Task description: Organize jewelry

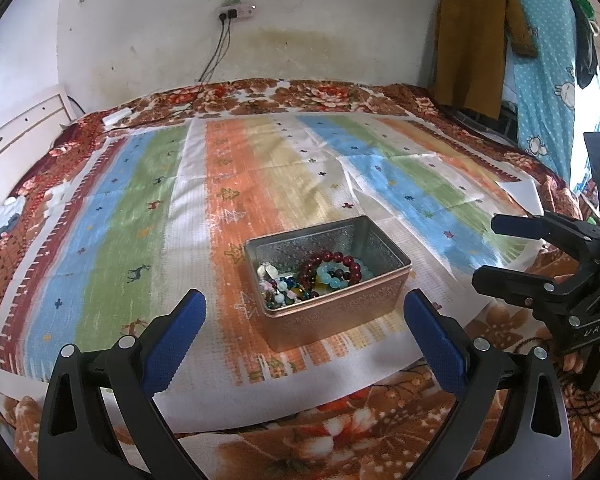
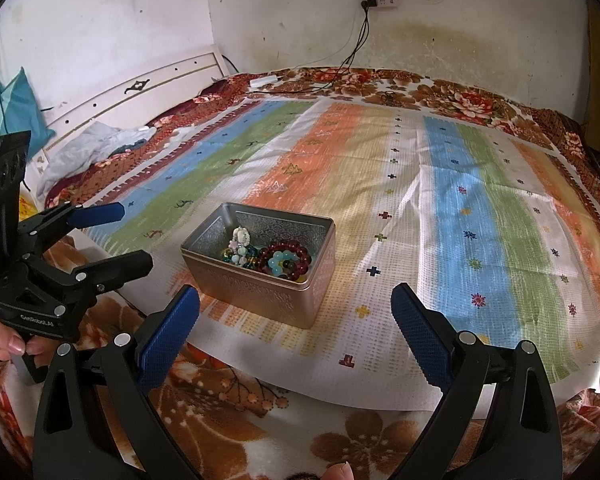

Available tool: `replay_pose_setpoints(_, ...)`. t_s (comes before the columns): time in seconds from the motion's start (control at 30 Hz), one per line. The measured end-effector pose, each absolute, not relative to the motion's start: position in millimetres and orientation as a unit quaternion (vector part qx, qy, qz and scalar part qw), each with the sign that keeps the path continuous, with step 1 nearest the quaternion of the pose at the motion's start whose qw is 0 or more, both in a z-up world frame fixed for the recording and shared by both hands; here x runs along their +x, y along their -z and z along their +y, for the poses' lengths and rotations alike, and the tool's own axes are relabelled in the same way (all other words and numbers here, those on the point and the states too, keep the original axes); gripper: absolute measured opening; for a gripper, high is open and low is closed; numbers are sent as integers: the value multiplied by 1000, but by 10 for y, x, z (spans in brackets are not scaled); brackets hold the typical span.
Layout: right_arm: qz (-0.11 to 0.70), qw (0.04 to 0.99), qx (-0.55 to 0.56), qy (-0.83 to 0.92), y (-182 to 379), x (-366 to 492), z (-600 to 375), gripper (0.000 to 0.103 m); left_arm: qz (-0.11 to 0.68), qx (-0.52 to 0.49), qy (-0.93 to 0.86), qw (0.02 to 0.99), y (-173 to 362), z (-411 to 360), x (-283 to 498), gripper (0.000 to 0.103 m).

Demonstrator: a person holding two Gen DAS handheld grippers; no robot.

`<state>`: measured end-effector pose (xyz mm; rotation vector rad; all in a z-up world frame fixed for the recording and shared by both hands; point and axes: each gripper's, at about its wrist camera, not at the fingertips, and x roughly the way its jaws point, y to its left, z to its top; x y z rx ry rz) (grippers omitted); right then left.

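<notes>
A rectangular metal tin (image 1: 332, 312) (image 2: 260, 300) stands open on the striped cloth. It holds several bead bracelets: a dark red one (image 1: 332, 264) (image 2: 286, 256), a light blue one (image 1: 334, 276) (image 2: 278, 262), and mixed small beads (image 1: 278, 284) (image 2: 240, 246). My left gripper (image 1: 304, 312) (image 2: 128, 234) is open and empty, just in front of the tin. My right gripper (image 2: 296, 306) (image 1: 488, 252) is open and empty, to the right of the tin and near its front.
The striped cloth (image 1: 140, 208) (image 2: 480, 220) lies over a floral blanket (image 1: 340, 440) (image 2: 260, 420) on a bed. A white headboard (image 2: 140, 92) is at the left, and hanging clothes (image 1: 476, 32) at the right. Cables run from a wall socket (image 1: 236, 12) (image 2: 380, 0).
</notes>
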<state>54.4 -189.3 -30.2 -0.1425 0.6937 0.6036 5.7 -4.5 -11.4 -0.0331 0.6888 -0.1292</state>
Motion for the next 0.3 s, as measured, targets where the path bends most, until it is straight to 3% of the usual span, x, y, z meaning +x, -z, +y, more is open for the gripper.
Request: replay_pose_setpoints(0.3,334,894,-69,-291,300,541,-1884,97,347,-19,58,936,155,-30,93,97)
